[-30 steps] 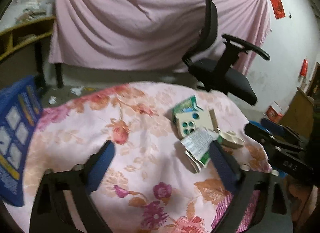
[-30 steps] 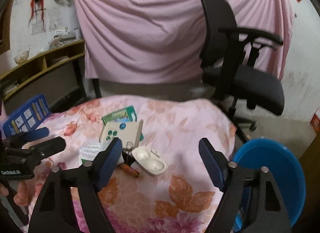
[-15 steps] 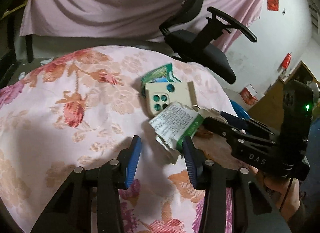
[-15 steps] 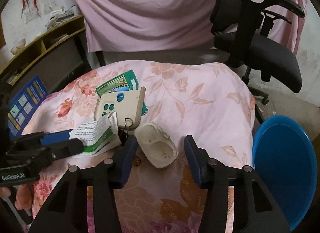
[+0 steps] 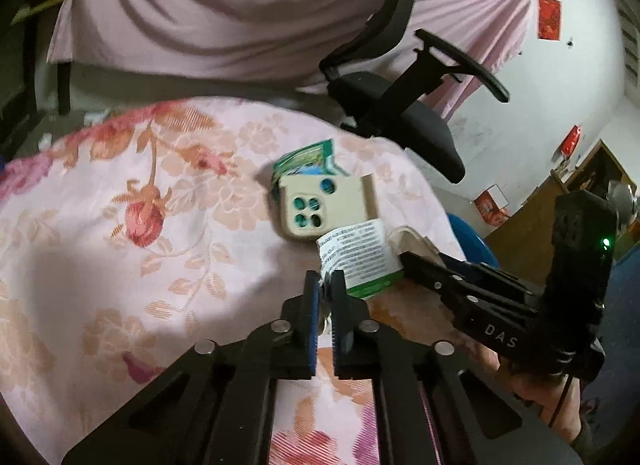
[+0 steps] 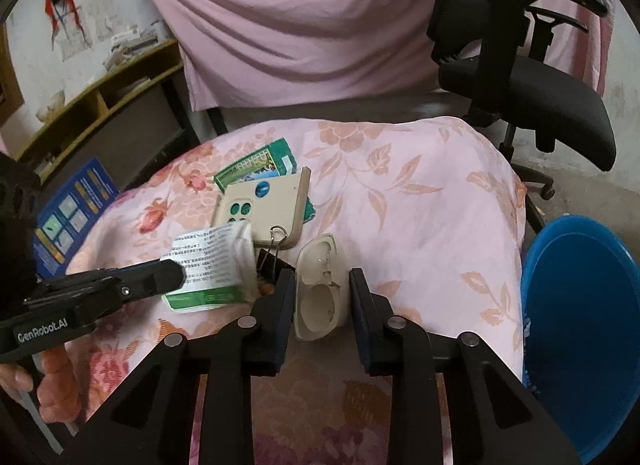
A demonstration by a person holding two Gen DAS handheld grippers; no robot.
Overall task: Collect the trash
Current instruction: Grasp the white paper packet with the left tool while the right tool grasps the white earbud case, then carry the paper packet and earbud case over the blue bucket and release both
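A folded white printed leaflet with a green packet [image 5: 356, 261] lies on the flowered tablecloth [image 5: 140, 225]. My left gripper [image 5: 325, 285] is shut on the leaflet's near corner; it also shows in the right wrist view [image 6: 176, 273], on the leaflet [image 6: 212, 253]. A white plastic case [image 6: 322, 293] lies between the fingers of my right gripper [image 6: 322, 289], which are close on both sides of it. A beige phone case [image 6: 264, 209] lies on a green packet [image 6: 256, 163].
A blue bin [image 6: 580, 325] stands on the floor right of the table. A black office chair [image 6: 520, 77] stands behind the table. A black binder clip [image 6: 272, 257] lies beside the white case. A blue card [image 6: 68, 217] is at the left.
Both grippers moved in toward the trash and narrowed. The left one closed on the leaflet's corner. The right one narrowed around the white case.
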